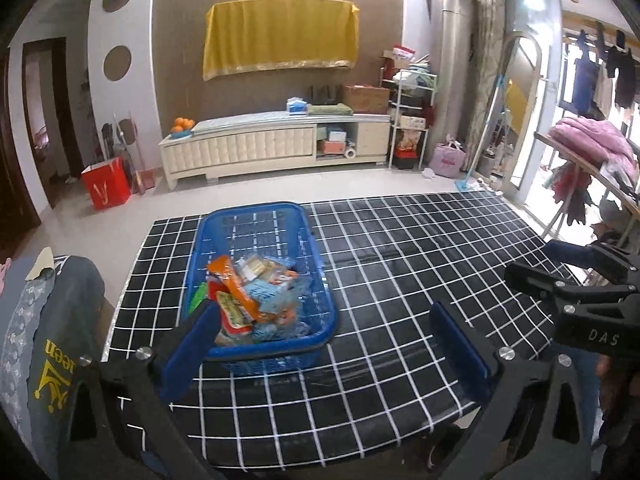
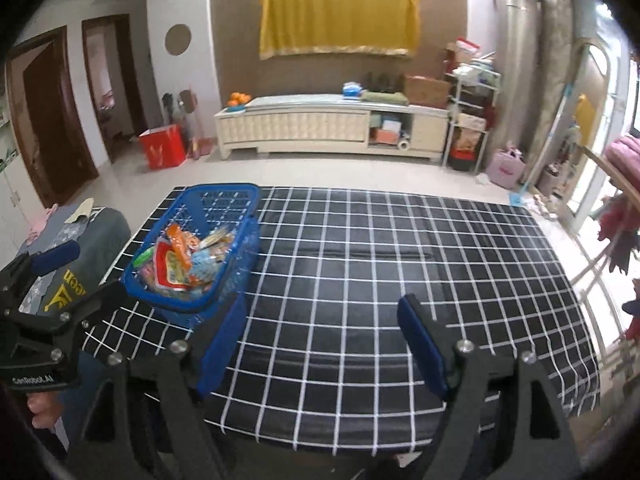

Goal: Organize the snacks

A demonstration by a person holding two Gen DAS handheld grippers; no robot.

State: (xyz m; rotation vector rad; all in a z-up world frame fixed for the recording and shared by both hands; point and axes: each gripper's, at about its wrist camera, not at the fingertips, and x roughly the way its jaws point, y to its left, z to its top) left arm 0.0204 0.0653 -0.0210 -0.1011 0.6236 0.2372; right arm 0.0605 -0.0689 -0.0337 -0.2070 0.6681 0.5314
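All the snacks (image 1: pixel 256 300) look piled in your basket (image 1: pixel 320 312); desk (image 1: pixel 400 280) bare, both grippers' fingers open, empty.

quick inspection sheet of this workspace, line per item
surface: table under a black cloth with a white grid, bare apart from the basket
job's things: blue plastic mesh basket at the table's left, snack packets piled inside
clutter: nothing seen on the table
grippers: left tongs open, empty, near the basket; right tongs open, empty, over bare cloth
cables: nothing seen
surroundings: grey printed fabric beside the table, cream low cabinet, yellow cloth on the wall, red paper bag
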